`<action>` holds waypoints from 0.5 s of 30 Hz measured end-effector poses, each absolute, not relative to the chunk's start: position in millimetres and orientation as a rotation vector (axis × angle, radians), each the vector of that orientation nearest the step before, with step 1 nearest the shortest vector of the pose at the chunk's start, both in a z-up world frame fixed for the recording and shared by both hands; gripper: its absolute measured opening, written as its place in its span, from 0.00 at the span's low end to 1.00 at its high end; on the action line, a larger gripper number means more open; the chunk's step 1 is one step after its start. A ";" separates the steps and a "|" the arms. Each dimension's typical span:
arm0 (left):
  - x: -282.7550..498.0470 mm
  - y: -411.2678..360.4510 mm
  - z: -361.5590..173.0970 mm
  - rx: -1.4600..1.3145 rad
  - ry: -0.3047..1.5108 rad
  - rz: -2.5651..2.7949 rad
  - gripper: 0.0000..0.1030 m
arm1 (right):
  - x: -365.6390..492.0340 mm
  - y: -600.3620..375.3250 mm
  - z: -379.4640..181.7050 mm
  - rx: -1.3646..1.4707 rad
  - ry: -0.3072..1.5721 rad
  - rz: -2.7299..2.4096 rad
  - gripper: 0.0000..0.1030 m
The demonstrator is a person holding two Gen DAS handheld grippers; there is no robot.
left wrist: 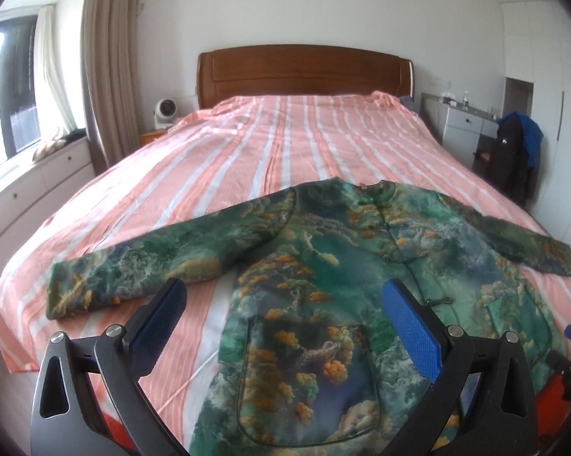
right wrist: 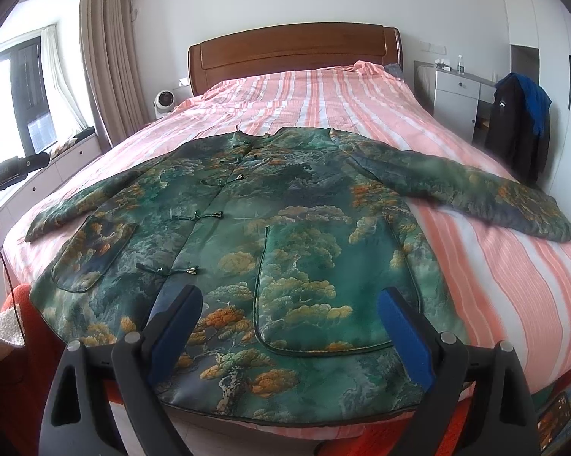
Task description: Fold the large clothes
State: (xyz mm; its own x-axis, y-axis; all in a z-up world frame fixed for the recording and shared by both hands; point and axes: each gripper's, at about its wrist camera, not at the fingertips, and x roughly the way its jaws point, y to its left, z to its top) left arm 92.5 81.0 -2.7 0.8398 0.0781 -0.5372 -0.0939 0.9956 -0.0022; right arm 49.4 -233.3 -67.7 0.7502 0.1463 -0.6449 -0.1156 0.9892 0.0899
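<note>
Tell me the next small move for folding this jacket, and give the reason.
Probably bring the left claw down onto the outstretched sleeve on its side. The green printed jacket lies flat, buttoned, both sleeves spread on the striped bedsheet, and both claws hang open above it holding nothing, so a sleeve fold seems first.

The jacket (right wrist: 247,220) is green and teal, printed with orange-gold pine clusters and misty grey-white cloud — its pockets edged in dark green piping. Under it the bedsheet (left wrist: 285,140) runs in salmon-pink and white stripes. The headboard (left wrist: 304,72) is reddish-brown wood, the curtain (left wrist: 107,57) beige. Both grippers are black with blue pads (left wrist: 411,326) — the walls are white.
</note>
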 end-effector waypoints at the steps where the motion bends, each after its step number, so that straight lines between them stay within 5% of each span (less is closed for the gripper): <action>1: 92.4 80.2 -3.2 -0.026 0.567 0.092 1.00 | 49.6 -233.6 -68.1 0.048 0.710 0.142 0.90; 15: 92.9 80.6 -7.5 -0.030 0.589 0.113 1.00 | 49.0 -234.3 -70.1 0.056 0.719 0.144 0.90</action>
State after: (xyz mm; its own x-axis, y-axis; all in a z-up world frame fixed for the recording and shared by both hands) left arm 92.9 80.6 -7.5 0.8253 0.0980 -0.5561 -0.1152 0.9933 0.0040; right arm 49.0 -234.3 -70.1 0.7431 0.1508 -0.6519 -0.1121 0.9886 0.1010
